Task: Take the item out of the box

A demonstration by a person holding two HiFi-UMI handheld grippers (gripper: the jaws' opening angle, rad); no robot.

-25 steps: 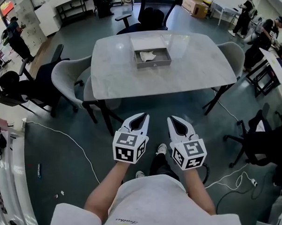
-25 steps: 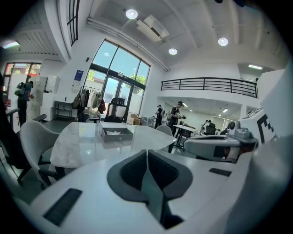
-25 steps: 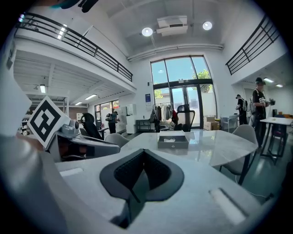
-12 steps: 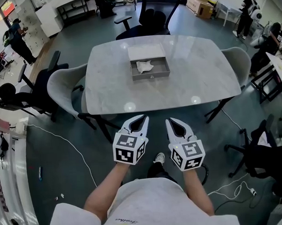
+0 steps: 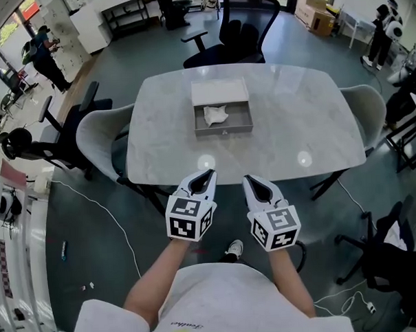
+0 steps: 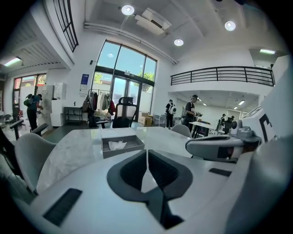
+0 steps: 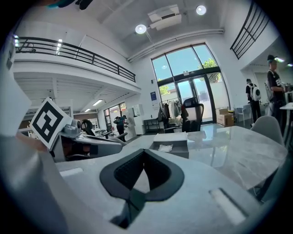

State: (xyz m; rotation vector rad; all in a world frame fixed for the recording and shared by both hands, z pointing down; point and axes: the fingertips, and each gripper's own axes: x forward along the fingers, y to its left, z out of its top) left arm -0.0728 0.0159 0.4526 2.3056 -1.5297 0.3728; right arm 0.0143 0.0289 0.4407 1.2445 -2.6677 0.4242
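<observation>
Grey box (image 5: 224, 130) open on marble table (image 5: 295, 123), crumpled white item (image 5: 215, 114) inside, left tool (image 5: 209, 173) and right tool (image 5: 247, 179) closed, empty

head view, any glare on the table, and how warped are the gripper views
Head view: two round lamp reflections shine on the table near its front edge. Left gripper view: fisheye, dark corners, balcony railing bowed. Right gripper view: same bending, box sharp.

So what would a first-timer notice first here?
Probably the two white tongs low in the head view, the left tongs and right tongs, both shut and empty, each carrying a black-and-white marker cube. Beyond them a grey box lies open on the pale table with a crumpled white item inside.
</observation>
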